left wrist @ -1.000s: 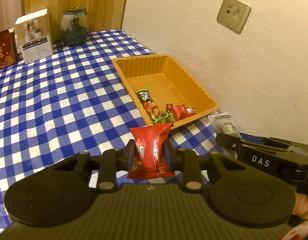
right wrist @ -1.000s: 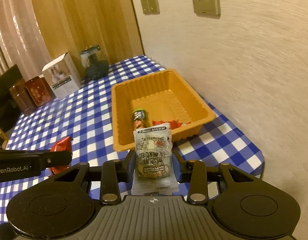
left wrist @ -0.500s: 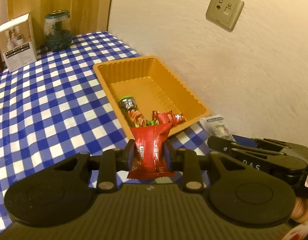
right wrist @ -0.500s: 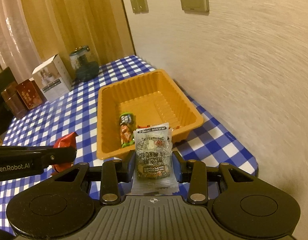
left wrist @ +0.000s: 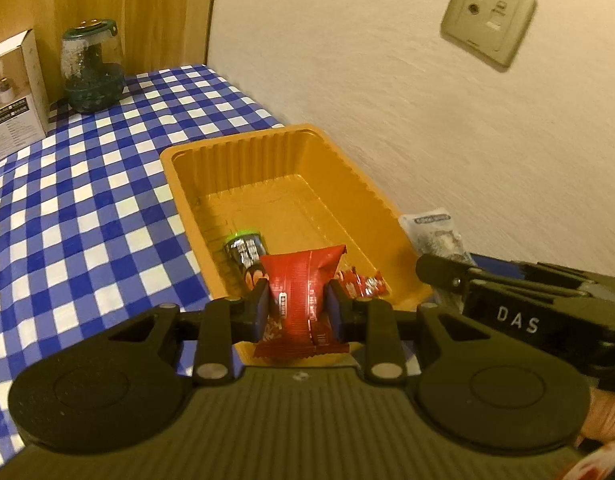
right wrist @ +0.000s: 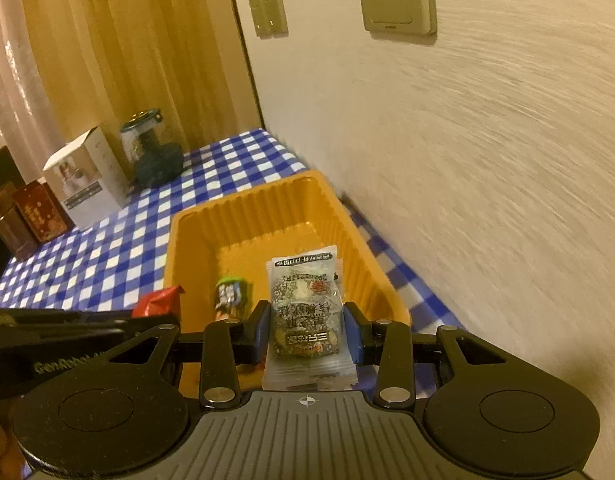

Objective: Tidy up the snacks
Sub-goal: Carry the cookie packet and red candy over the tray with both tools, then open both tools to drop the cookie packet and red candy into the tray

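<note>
A: What do we have in the left gripper (left wrist: 296, 307)?

B: Its fingers are closed on a red snack packet (left wrist: 301, 296), pinched upright at lower centre of the left wrist view. The packet hangs over the near end of the orange tray (left wrist: 187, 194).

A: And the right gripper (right wrist: 305, 330)?

B: It clamps a clear packet with dark printing (right wrist: 305, 312), also upright at lower centre of its own view, again above the tray's (right wrist: 195, 236) near end. In the left wrist view we see that same packet (left wrist: 433, 234) at the right edge, just past the tray's right wall, with the right gripper's (left wrist: 447, 276) black body below it.

A: What lies in the tray?

B: A green-topped snack bar (left wrist: 243, 250) rests along the left wall at the near end, partly hidden behind the red packet. To its right we see a small red wrapped sweet (left wrist: 361, 282) on the tray floor.

A: Where does the tray sit?

B: On a blue-and-white checked cloth (left wrist: 87, 208), beside the cream wall (left wrist: 387, 100). In the upper left of the left wrist view stand a glass jar (left wrist: 91, 72) and a white box (left wrist: 13, 92), well apart from the tray.
</note>
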Tool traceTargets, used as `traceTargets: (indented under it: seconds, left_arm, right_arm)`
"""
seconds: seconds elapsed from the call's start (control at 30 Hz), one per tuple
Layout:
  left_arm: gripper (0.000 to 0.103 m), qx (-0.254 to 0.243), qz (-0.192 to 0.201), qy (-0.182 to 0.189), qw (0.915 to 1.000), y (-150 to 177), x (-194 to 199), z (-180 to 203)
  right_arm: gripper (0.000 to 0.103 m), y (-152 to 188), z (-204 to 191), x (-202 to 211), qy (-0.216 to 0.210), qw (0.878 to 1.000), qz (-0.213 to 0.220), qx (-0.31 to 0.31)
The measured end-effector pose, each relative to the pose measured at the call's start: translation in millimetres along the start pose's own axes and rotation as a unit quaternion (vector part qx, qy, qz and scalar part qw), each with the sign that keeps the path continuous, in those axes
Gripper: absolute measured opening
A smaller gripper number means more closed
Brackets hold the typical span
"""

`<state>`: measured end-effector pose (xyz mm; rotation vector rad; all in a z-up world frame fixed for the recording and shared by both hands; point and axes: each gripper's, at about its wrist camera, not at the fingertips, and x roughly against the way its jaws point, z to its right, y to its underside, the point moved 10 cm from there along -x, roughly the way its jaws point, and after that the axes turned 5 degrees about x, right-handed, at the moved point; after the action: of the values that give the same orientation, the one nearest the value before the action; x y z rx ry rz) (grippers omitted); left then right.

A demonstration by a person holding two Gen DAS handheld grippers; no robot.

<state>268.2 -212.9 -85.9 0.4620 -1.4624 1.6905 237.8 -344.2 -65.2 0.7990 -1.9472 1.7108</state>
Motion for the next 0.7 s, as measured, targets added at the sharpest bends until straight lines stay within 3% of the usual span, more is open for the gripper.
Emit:
traceTargets:
  seconds: [0.27,0.3,0.33,0.4,0.7]
  left_arm:
    - [0.027,0.002,0.006,0.005,1.0000,-16.6,-29.8,0.1]
    - [0.031,0.001,0.008,0.001,1.0000,-18.2,-31.7,-0.4]
    - [0.042,0.000,0.012,0.000,0.9999,-19.5,-33.3,-0.8]
    - [0.047,-0.001,0.014,0.003,0.9999,-20.5,-34.2,-1.3]
    - [0.047,0.011,0.023,-0.017,0.9995,-17.3,-21.5,-30.1]
  right_arm:
    - [0.039,-14.2,10.3,-24.9,0.007,1.000,-0.001,0.002]
    - [0.039,-14.8,11.6,-27.0,0.007,1.000,-0.001,0.002]
    - [0.039,-15.1,12.8,-28.9,0.008,1.000,-0.002,0.001]
    - [0.039,-15.6,14.1,-31.0,0.008,1.000,-0.003,-0.001]
    - [0.039,-15.9,10.4,-34.3,0.000,1.000,-0.006,-0.004]
